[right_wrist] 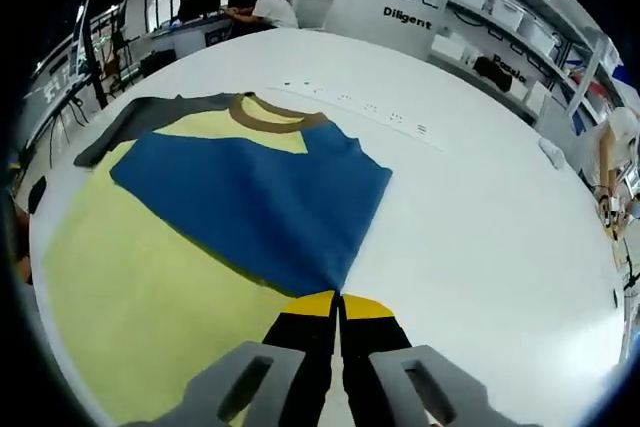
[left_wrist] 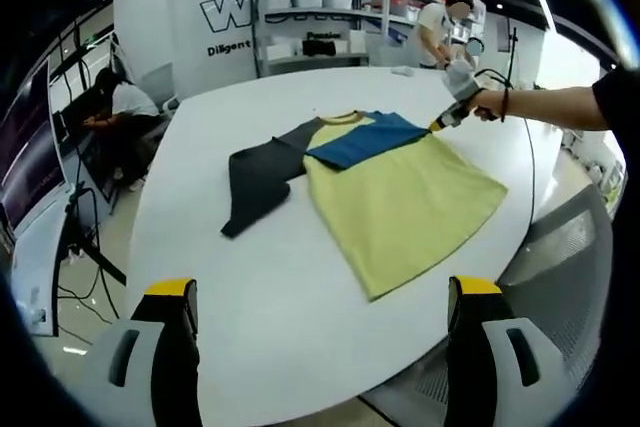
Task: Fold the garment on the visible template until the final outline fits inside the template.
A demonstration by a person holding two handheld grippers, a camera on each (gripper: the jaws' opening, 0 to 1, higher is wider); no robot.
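Observation:
A T-shirt lies flat on the white table, with a yellow body, a brown-edged collar and a dark grey sleeve spread to the left. Its blue sleeve is folded across the chest. My left gripper hovers over the near table edge, short of the shirt, jaws wide apart and holding nothing. In a person's hand, my right gripper is at the shirt's far right side. In the right gripper view my right gripper is shut on the tip of the blue sleeve, over the yellow body.
A row of small dark marks crosses the table beyond the collar. Shelves with bins stand at the back, where one person stands. Another person sits at a desk on the left. A mesh chair stands by the table's right edge.

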